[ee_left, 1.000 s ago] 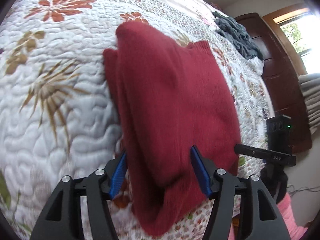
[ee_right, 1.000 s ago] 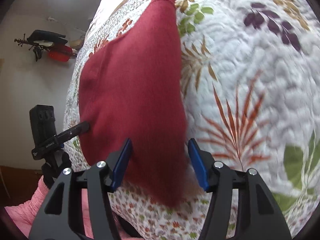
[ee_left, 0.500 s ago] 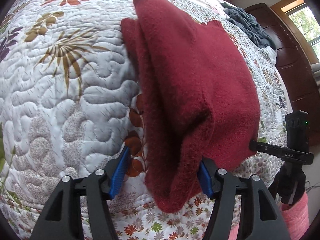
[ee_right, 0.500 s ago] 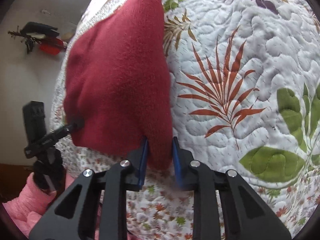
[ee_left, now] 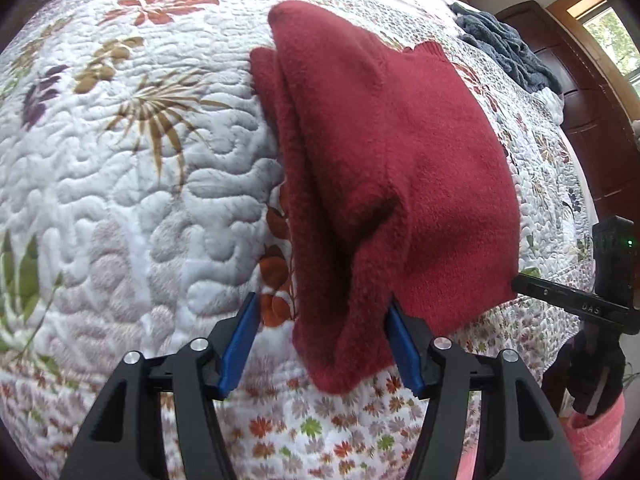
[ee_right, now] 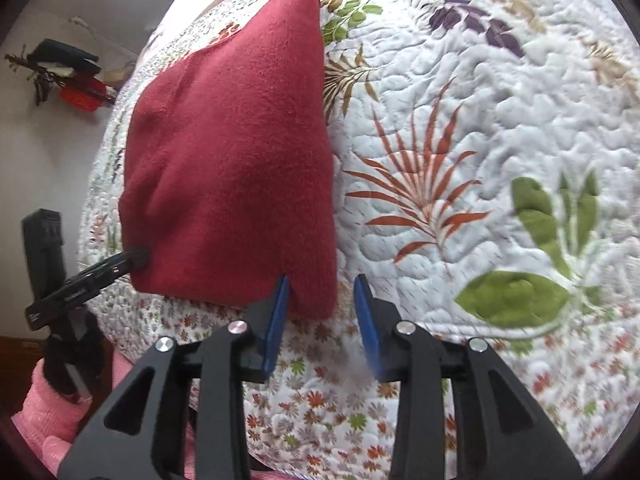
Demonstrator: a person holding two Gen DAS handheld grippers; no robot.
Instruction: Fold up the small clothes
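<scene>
Red sweater (ee_left: pixel 384 168) lies folded on the quilted bed (ee_left: pixel 132 184), centre frame. Left gripper (ee_left: pixel 320 344): jaws wide, straddling its near corner (right pad touching). Right gripper (ee_right: pixel 324 320): jaws apart, the other corner between them, unclamped.

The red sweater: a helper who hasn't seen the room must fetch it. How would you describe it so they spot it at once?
Find the bed's white floral quilt. Near its front edge lies the red sweater, folded into a fuzzy slab. It is the only solid dark-red piece there; the other garment, a rumpled grey-blue heap, sits at the far end.
</scene>
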